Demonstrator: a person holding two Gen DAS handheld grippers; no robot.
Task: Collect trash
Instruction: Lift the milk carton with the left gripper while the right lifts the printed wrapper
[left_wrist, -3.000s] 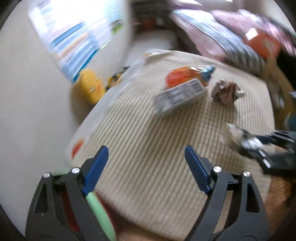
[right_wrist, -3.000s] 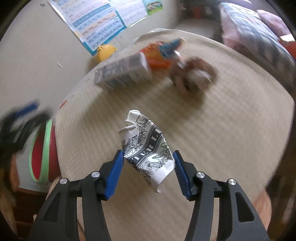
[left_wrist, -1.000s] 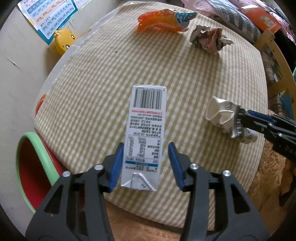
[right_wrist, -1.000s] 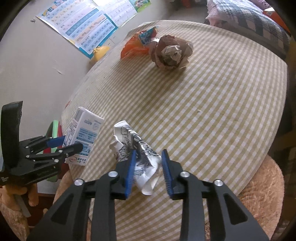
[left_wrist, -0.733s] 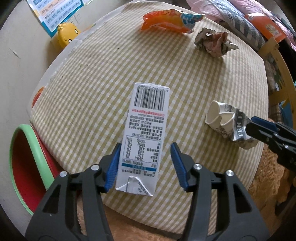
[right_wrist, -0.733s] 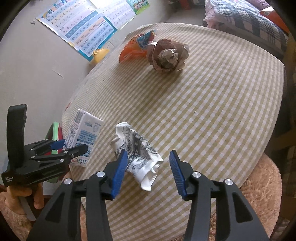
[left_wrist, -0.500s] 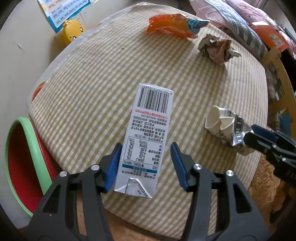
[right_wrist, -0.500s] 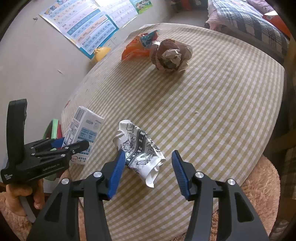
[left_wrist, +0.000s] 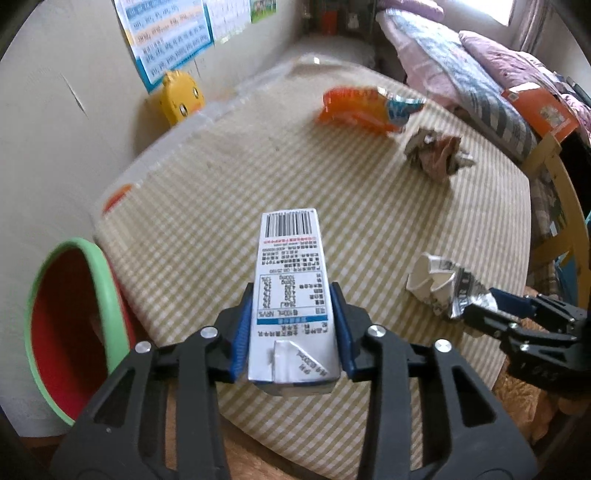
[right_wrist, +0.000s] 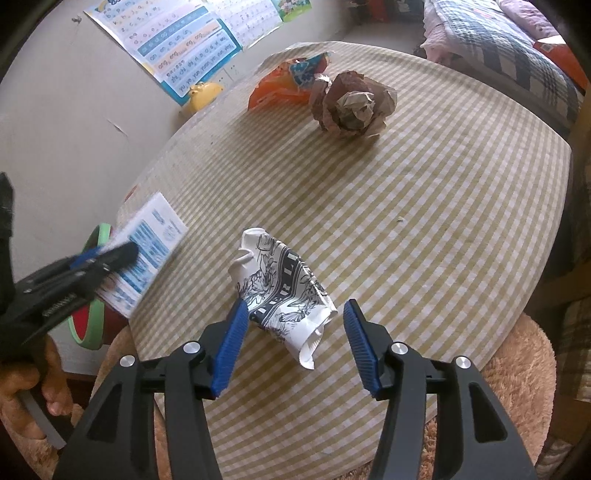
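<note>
Left wrist view: the left hand-held gripper is clamped on the milk carton, lifted over the worktop edge, just right of the red bin, whose contents I cannot make out. Right wrist view: the right hand-held gripper stands apart around the crumpled paper cup, which lies on the worktop right of the carton.

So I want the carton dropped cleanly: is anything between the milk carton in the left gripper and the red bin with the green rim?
Nothing visible does. The left gripper is shut on the white milk carton, and the red bin with the green rim sits open just past the checked table's left edge, with no object between them.
</note>
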